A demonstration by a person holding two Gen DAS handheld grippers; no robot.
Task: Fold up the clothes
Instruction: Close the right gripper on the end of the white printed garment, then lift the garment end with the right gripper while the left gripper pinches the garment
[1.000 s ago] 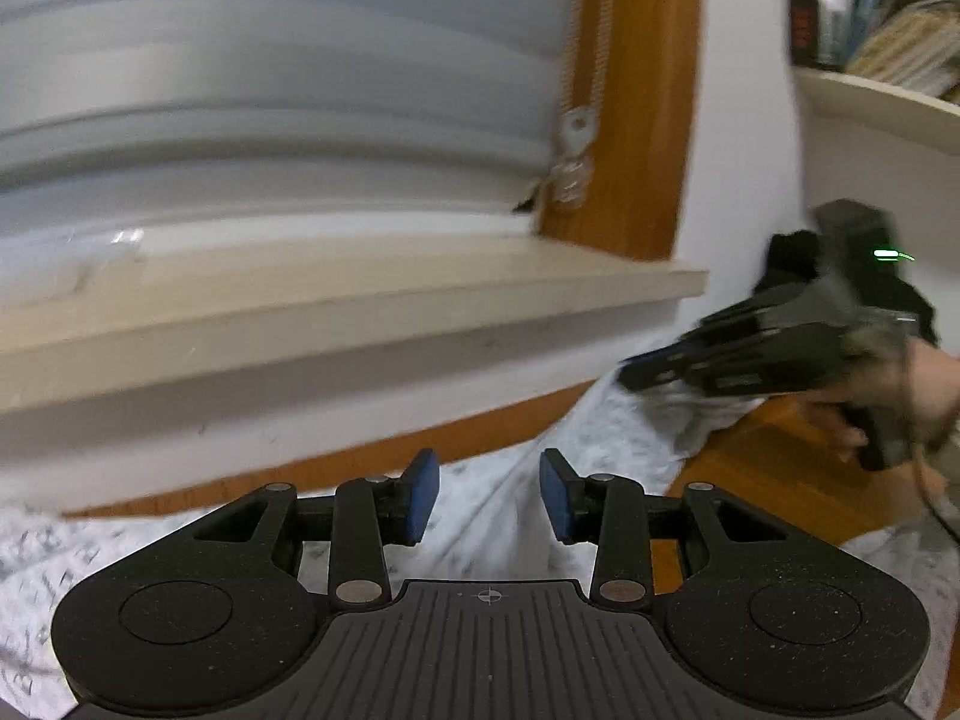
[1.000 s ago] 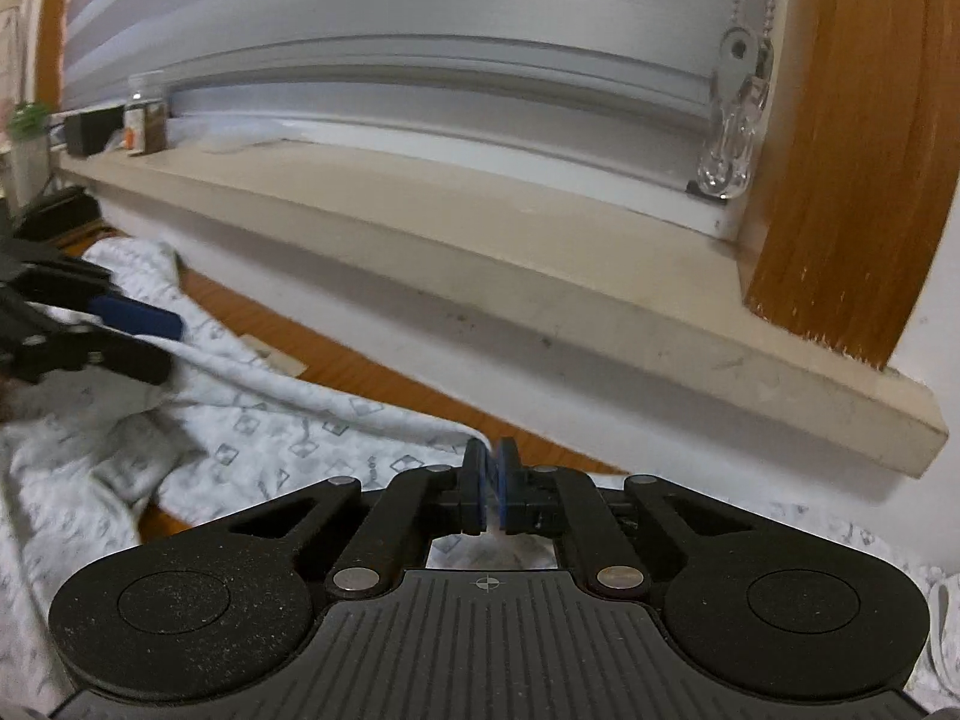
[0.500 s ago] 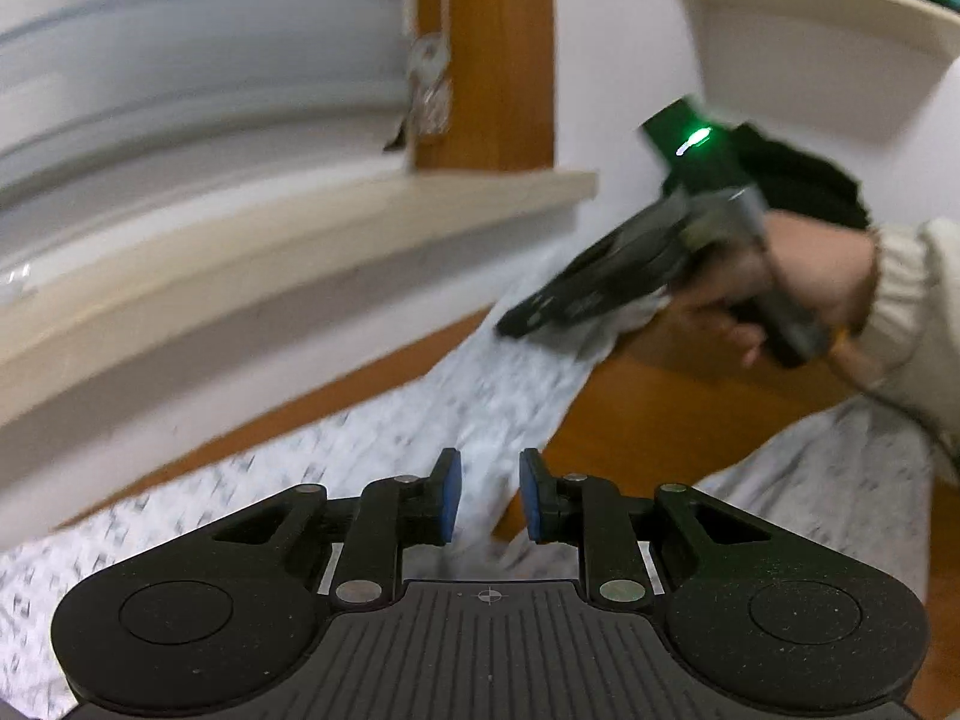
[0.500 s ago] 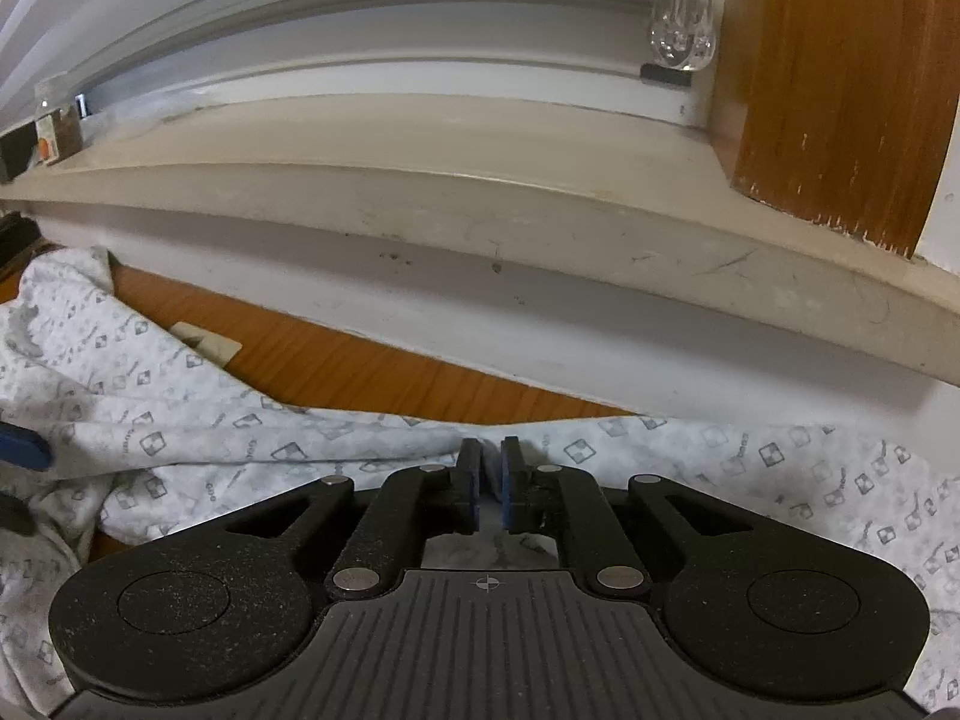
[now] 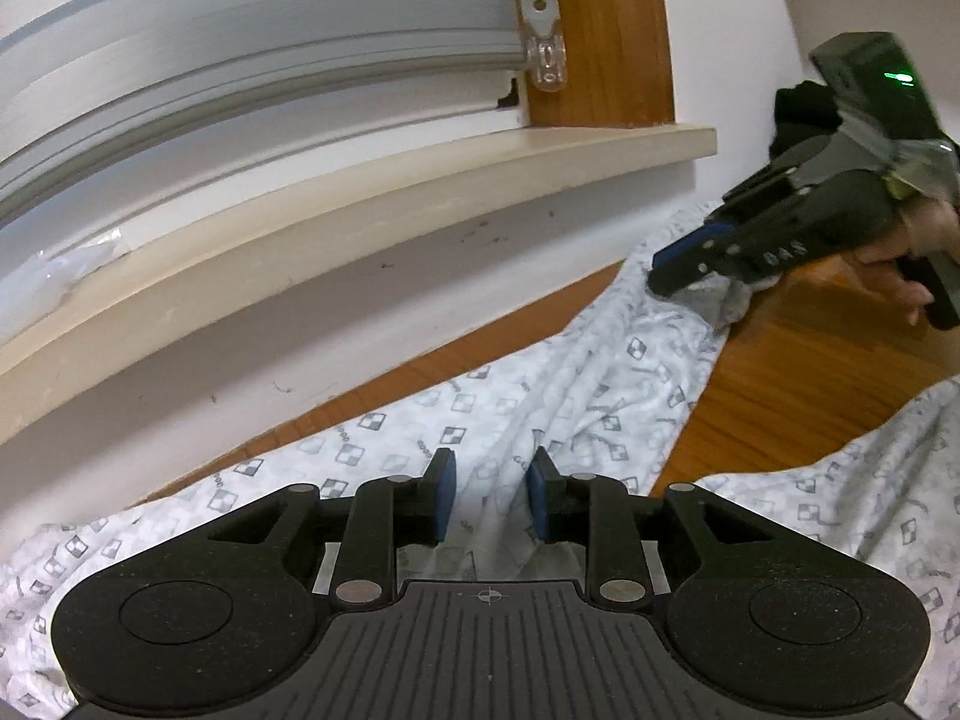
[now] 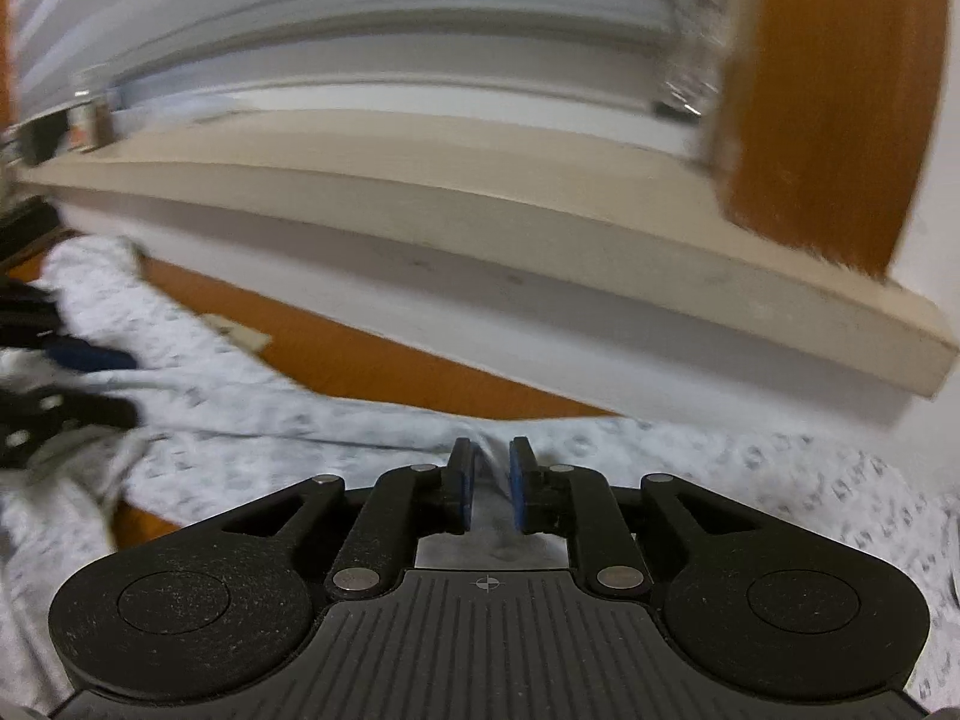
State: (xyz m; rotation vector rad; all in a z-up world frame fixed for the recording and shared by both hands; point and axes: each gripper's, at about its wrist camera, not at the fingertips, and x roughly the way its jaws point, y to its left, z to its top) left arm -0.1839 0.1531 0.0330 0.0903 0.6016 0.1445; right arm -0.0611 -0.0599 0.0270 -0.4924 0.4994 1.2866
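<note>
Below a pale window sill [image 5: 372, 180] and white blinds [image 5: 240, 30], a white garment printed with small grey checked squares [image 5: 540, 414] lies spread across an orange-brown wooden worktop [image 5: 810, 372], one stretch of it running along the white wall. Seen from its own camera, the left tool [image 5: 491, 495] sits low over the cloth with its blue-padded fingers [image 5: 445, 492] apart; its jaws have just been widening a little, and a ridge of fabric rises between them without the pads pressing on it. Further along the garment, the right tool [image 5: 663, 270], held in a person's hand [image 5: 906, 240], rests its tips at a bunched end of the fabric near the wall. From the right tool's own blurred view [image 6: 491, 489], its jaws have just been opening and now stand narrowly apart, with a fold of cloth between them but not clamped. A clear plastic blind-cord weight [image 5: 546, 57] hangs beside the wooden window frame [image 5: 606, 30].
</note>
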